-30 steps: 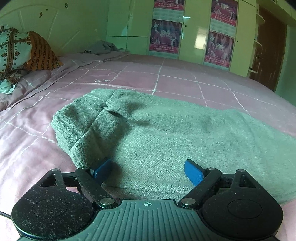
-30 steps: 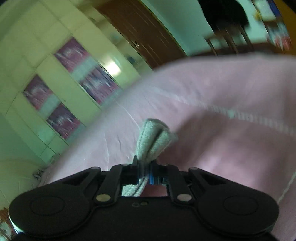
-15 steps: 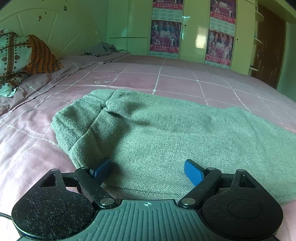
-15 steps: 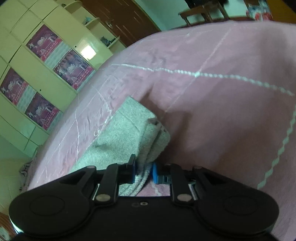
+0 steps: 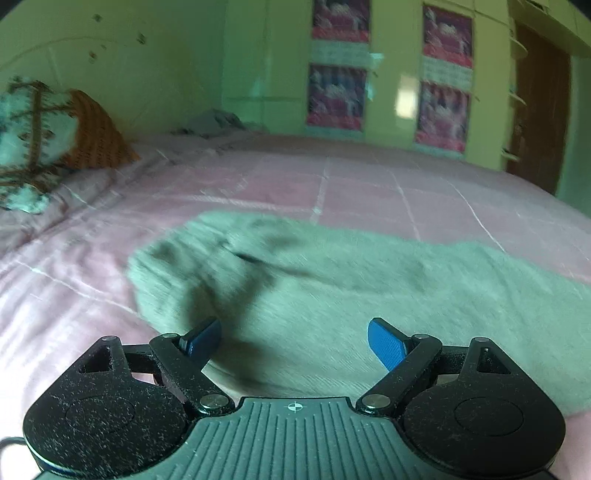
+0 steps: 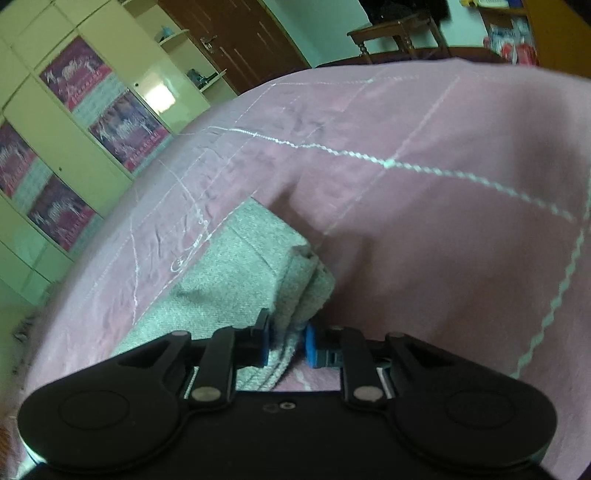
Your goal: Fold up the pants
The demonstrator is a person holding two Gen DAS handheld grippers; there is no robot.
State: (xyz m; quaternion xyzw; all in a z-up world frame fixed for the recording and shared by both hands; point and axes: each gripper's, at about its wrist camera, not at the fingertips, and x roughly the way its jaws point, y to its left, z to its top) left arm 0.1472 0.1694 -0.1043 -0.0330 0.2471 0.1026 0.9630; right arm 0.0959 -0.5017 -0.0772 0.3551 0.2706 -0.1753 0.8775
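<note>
Grey-green pants [image 5: 332, 295] lie flat across the pink bed cover [image 5: 369, 184], folded lengthwise. My left gripper [image 5: 293, 339] hovers just over their near edge, blue pads wide apart and open with nothing gripped. In the right wrist view the folded leg end [image 6: 236, 280] rests on the bed cover [image 6: 443, 221]. Its layered edge runs between the pads of my right gripper [image 6: 286, 345]. Those jaws are opening, and a thin gap shows beside the right pad [image 6: 311, 347].
Patterned pillows [image 5: 55, 136] are stacked at the left head of the bed, and a grey garment [image 5: 214, 123] lies at the far side. A wardrobe with posters [image 5: 369, 92] and a brown door [image 5: 535, 103] stand behind. A wooden table [image 6: 395, 33] is beyond the bed.
My right gripper came down with the pinched leg end and laid it on the bed, and its pads have parted. The left view tilted slightly and is now blurred.
</note>
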